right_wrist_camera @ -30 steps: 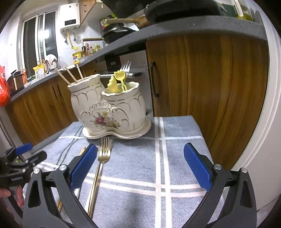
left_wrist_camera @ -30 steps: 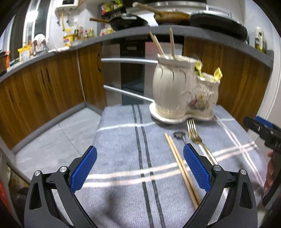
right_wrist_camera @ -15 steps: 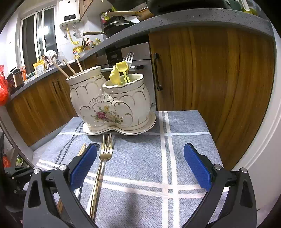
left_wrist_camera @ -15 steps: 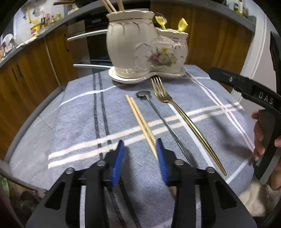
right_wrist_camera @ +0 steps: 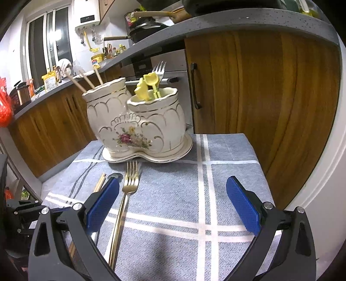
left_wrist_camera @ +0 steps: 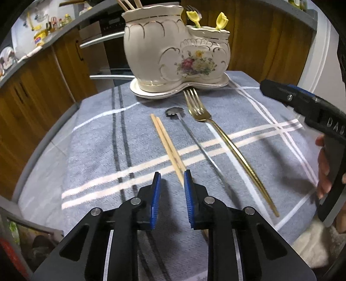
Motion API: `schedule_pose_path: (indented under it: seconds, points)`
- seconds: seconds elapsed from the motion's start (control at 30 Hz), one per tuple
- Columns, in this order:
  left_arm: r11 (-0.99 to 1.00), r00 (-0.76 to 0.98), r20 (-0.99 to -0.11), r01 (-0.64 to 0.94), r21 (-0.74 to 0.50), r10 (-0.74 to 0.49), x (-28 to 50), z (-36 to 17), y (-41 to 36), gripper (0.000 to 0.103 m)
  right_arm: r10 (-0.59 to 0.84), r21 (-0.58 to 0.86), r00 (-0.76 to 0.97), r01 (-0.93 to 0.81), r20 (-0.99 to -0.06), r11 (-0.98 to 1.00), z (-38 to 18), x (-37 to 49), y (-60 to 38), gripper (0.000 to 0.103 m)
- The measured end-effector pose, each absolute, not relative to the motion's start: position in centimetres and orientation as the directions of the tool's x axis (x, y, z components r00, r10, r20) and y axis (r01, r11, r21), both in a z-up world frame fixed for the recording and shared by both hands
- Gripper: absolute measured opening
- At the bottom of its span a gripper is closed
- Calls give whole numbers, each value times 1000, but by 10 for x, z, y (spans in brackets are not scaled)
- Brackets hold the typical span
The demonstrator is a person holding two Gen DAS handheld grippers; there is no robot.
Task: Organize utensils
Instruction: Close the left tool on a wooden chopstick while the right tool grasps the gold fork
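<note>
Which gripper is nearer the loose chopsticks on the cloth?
Left. The left gripper sits right at the near end of the chopsticks, jaws narrowed, just closing, nothing visibly pinched. The right gripper hangs wide open over the gold fork, chopsticks off beside its left finger.

- Grey-blue striped cloth (right_wrist_camera: 227, 151), spread over the table.
- Wooden cabinet door (right_wrist_camera: 259, 90) with a dark handle (right_wrist_camera: 194, 86), just behind the cloth's far edge.
- Grey speckled countertop (right_wrist_camera: 237, 21) running above that door.
- Frying pan (right_wrist_camera: 147, 32) on the countertop, well left of the door.
- Oven (right_wrist_camera: 142, 64) under the countertop, left of the door.
- White wall heater (right_wrist_camera: 87, 14) and window (right_wrist_camera: 49, 43), far left of the oven.
- Red bag (right_wrist_camera: 4, 106) at the left edge.
</note>
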State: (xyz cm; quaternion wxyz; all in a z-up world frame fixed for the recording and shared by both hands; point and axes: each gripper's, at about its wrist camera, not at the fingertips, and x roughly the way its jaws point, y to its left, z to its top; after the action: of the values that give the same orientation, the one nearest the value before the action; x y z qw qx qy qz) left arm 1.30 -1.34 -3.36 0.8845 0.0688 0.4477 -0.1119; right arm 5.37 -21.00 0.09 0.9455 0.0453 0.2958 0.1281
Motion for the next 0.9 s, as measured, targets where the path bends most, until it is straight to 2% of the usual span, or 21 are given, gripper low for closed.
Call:
schedule_pose_path:
  seconds: [0.2, 0.27, 0.37, 0.47, 0.53, 0.9]
  points:
    - [965, 575, -812, 253, 63, -98, 13, -32, -22, 23, 265, 131, 786, -232, -558, 964, -2, 50, -204, 98]
    - [966, 572, -817, 246, 86, -73, 15, -33, -21, 19, 267, 124, 784, -239, -561, 963, -2, 49, -203, 98]
    - [970, 561, -823, 237, 55, -91, 15, -32, -16, 17, 268, 116, 783, -246, -562, 962, -2, 47, -202, 98]
    - [964, 542, -836, 259, 63, -90, 14, -33, -23, 8, 268, 106, 780, -254, -565, 961, -3, 45, -202, 98]
    - [958, 550, -832, 270, 94, -73, 13, -34, -26, 8, 266, 102, 777, -254, -571, 962, -4, 45, -201, 98]
    - [971, 565, -821, 232, 60, -84, 7, -33, -3, 5, 253, 82, 750, -258, -611, 963, -7, 47, -204, 98]
